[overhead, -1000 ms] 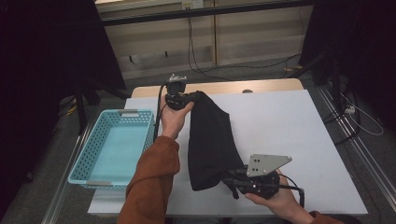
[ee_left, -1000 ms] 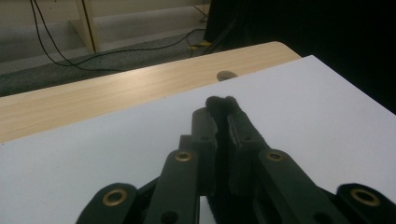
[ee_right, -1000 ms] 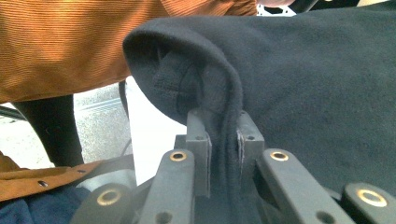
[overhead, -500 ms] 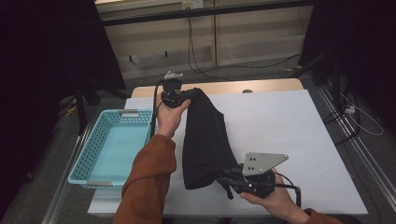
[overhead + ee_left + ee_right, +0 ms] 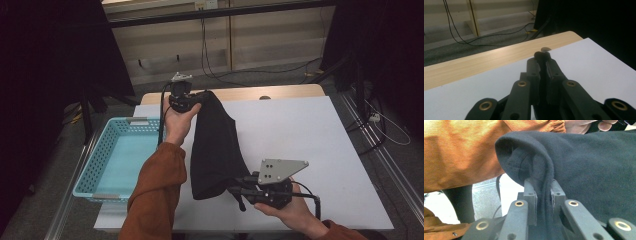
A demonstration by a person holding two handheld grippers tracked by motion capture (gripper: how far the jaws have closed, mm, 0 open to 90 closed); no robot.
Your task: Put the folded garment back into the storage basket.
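A black fleece cloth (image 5: 217,145) hangs stretched between my two grippers above the white table (image 5: 310,145). My left gripper (image 5: 202,96), held up at the table's far side, is shut on the cloth's far end; in the left gripper view a tuft of the cloth (image 5: 542,54) pokes out between the left gripper's (image 5: 542,62) closed jaws. My right gripper (image 5: 239,189), near the front edge, is shut on the cloth's near end; the right gripper view has the fleece (image 5: 586,170) folded down between the right gripper's (image 5: 543,186) jaws.
A turquoise mesh basket (image 5: 107,157) stands off the table's left side. An orange sleeve (image 5: 157,195) reaches across the front left. A wooden strip (image 5: 280,92) runs along the table's far edge. Cables lie on the floor behind.
The left hand has lifted and shifted the cloth's far end toward the left and back. The cloth now hangs more to the left. The right gripper stays put.
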